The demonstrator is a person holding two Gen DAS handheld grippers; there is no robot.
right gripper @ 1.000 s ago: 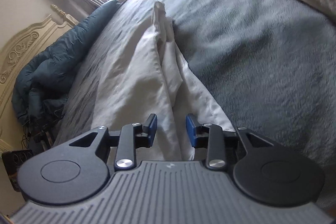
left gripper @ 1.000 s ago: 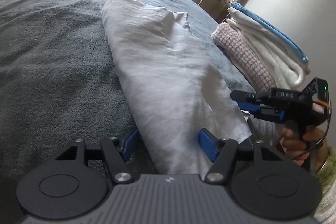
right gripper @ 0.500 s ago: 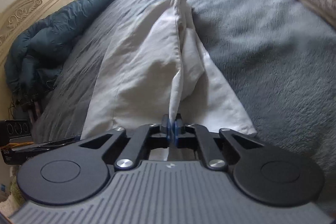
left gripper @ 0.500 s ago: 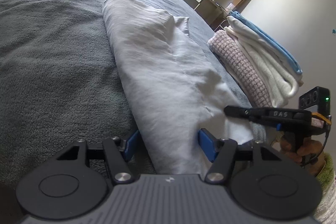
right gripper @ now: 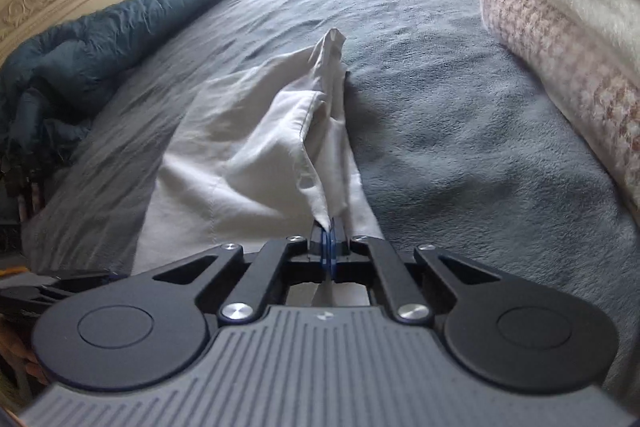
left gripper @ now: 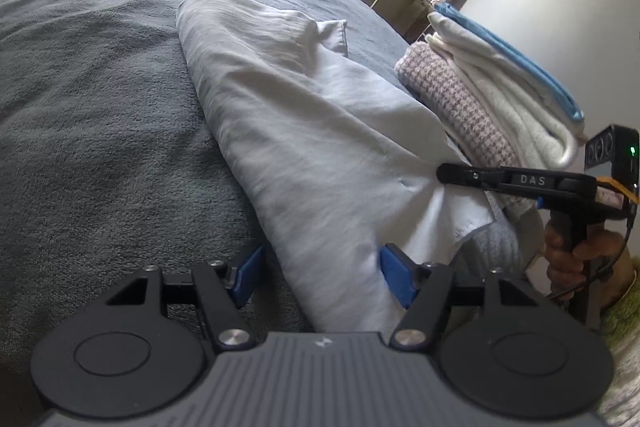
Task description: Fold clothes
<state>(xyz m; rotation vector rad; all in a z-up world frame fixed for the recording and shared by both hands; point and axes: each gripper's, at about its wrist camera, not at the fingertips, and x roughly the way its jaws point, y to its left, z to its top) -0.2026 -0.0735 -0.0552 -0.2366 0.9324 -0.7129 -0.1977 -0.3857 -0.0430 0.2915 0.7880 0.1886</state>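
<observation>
The wide bed with the grey fleece cover (left gripper: 100,87) fills both views. On it lies the long white cotton garment (left gripper: 304,131), half folded into a narrow strip that runs away from me, with one loose flap at its far end. To the right of it stands a stack of folded towels, pink-checked, cream and blue (left gripper: 500,87), near but not touching.

My right gripper (right gripper: 329,247) has its jaws fully together on a raised ridge of the white cloth at the near edge, and the fabric makes a tent from there. My left gripper (left gripper: 320,273) is about half open; the near end of the garment passes between its blue pads (left gripper: 394,279), but they do not press it, so it holds nothing.

I judge the step is to take both near corners and carry them to the far end. To do it well, I should close the left one on the edge before lifting, keep both at equal height, and hold the cloth tight so the fold falls straight.
</observation>
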